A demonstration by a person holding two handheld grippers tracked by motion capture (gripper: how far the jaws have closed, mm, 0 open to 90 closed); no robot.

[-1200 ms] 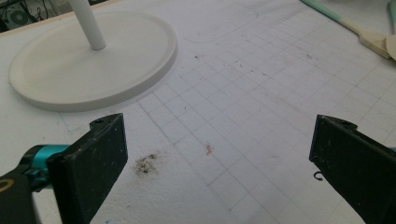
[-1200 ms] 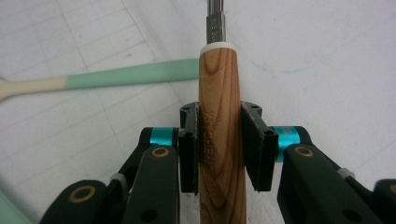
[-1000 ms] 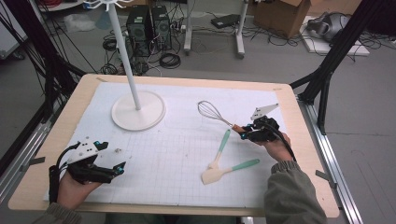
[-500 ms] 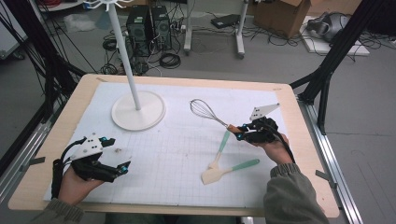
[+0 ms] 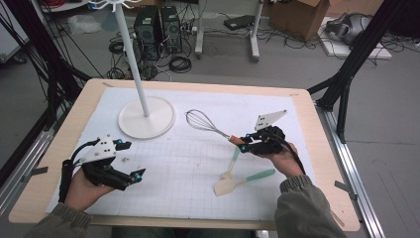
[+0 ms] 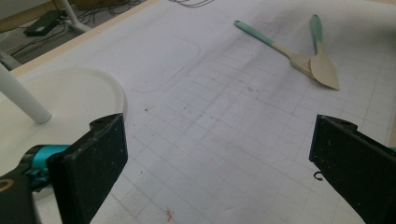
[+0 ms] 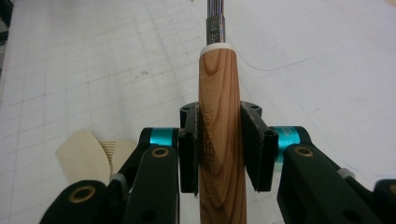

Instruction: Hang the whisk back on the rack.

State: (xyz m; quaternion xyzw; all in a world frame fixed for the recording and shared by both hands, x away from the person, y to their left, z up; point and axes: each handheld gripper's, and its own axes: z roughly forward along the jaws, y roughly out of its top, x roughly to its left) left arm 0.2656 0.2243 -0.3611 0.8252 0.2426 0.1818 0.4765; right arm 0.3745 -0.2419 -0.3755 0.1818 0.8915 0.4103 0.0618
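A: From the high view, what does the right claw hold?
B: It pinches one whisk by its handle, wires toward the stand. Two spatulas lie crossed on the surface just below.
A: The left gripper view?
B: The left claw is spread, holding nothing.
A: The right gripper view?
B: Pads clamp the wooden handle.

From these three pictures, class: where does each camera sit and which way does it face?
High view: above the table's near edge, facing forward and down; both forearms, left gripper, right gripper.
Left gripper view: on that gripper, facing two spatulas between open jaws.
Right gripper view: along jaws shut on the whisk.
Shared: spatulas, white stand base.
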